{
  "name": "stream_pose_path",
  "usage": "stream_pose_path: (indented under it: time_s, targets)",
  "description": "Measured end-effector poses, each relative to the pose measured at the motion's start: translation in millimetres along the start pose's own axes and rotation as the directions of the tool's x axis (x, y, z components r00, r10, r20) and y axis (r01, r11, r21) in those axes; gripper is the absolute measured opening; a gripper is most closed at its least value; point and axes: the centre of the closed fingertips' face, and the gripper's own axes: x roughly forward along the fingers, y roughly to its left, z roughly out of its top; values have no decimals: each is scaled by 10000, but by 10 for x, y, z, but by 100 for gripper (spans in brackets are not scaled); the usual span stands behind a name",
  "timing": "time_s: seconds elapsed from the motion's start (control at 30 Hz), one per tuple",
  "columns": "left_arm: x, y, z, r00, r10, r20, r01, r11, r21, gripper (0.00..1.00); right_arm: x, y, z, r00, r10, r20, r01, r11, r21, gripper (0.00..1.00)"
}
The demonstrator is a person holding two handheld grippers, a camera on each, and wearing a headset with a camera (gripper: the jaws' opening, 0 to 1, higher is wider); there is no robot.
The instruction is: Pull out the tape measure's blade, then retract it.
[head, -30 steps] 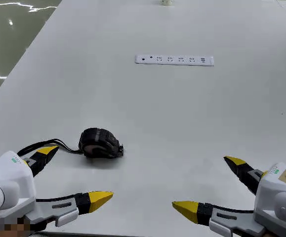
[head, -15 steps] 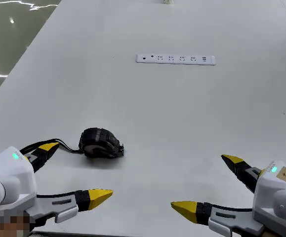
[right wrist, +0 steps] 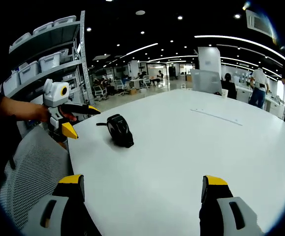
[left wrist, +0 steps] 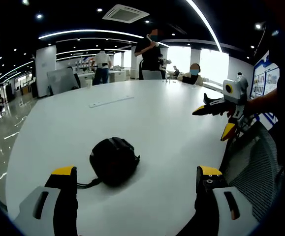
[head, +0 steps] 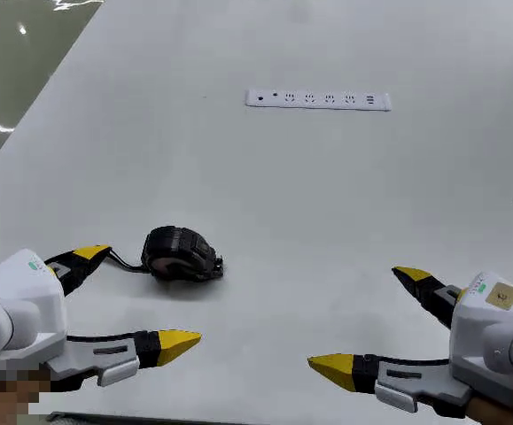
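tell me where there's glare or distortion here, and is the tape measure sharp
Head view: white streaks glare on the glossy floor; the tape measure is sharp, with a soft shadow. Left and right gripper views: fisheye bows the table edge; light strips flare overhead.

Free path: I see bare table across the middle.
Obstacles: tape measure front-left; power strip far.

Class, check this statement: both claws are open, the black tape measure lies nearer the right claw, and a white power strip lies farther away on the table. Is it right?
Not quite. The tape measure lies nearer the left claw, not the right claw, as the head view shows. The rest holds: both claws are open, and the power strip lies farther away on the table.
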Motion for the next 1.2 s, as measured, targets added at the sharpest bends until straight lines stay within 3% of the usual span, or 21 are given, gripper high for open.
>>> stream_pose_path:
  time_s: [0.6,1.2]
  targets:
    - [114,157,-5,9991,-212,-359,219,9995,209,99,205,-74,54,9979,595,-266,-605,9974,-385,99]
    - [210,316,18,9961,-558,-691,591,9971,473,96,475,-91,50,9844,1444,-1002,-1551,9818,-1094,99]
